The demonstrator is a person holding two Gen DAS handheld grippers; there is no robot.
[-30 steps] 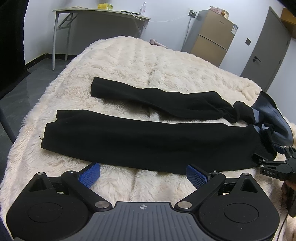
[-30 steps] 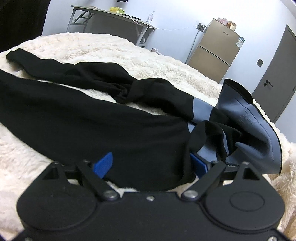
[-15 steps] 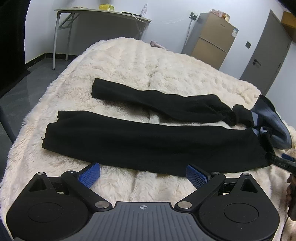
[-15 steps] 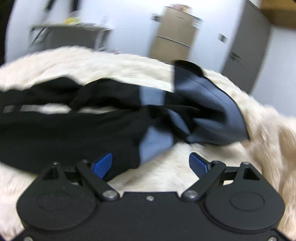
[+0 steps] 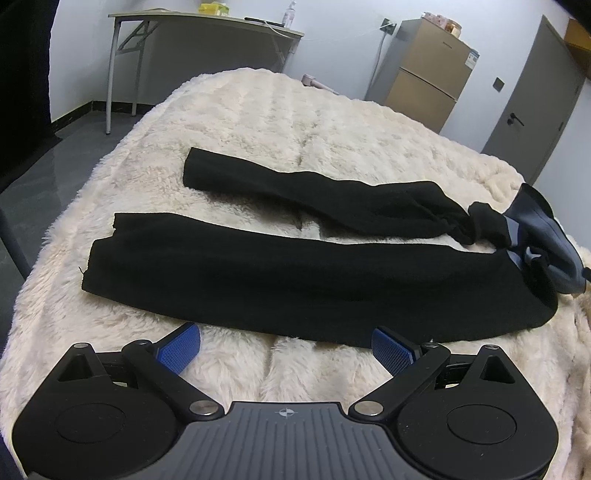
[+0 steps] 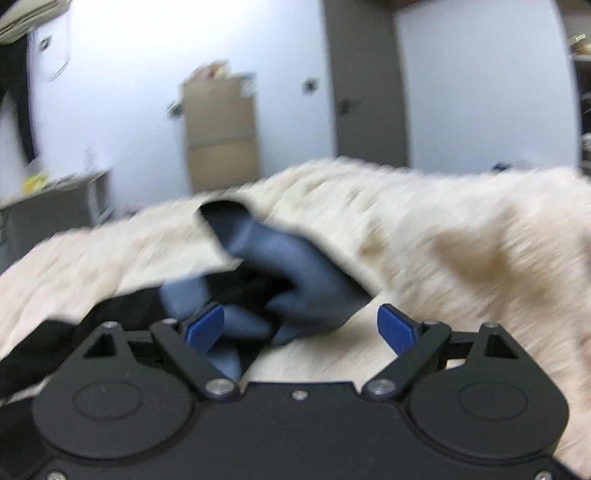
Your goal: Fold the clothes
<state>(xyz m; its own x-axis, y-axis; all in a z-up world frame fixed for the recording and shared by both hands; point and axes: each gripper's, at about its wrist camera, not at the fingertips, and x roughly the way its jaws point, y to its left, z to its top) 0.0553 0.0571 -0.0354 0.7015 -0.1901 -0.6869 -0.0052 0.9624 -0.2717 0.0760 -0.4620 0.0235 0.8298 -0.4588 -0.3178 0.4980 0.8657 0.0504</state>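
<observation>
A pair of black trousers (image 5: 295,284) lies across the cream fluffy blanket (image 5: 277,118), its two legs stretching left and its blue-grey waist end (image 5: 535,225) bunched at the right. My left gripper (image 5: 286,345) hovers open just short of the near leg's edge, holding nothing. In the blurred right wrist view the blue-grey waist part (image 6: 280,266) lies in front of my right gripper (image 6: 301,326), whose blue pads (image 6: 393,326) stand wide apart with no cloth pressed between them.
A folding table (image 5: 207,22) stands at the back left wall. A tan cabinet (image 5: 432,77) and a grey door (image 5: 532,96) are at the back right. Dark floor (image 5: 33,177) runs along the blanket's left edge.
My right gripper has left the left wrist view at its right edge, letting the trousers' waist end drop flatter. Its own view swung right and rolled, from the black legs to the waist and door.
</observation>
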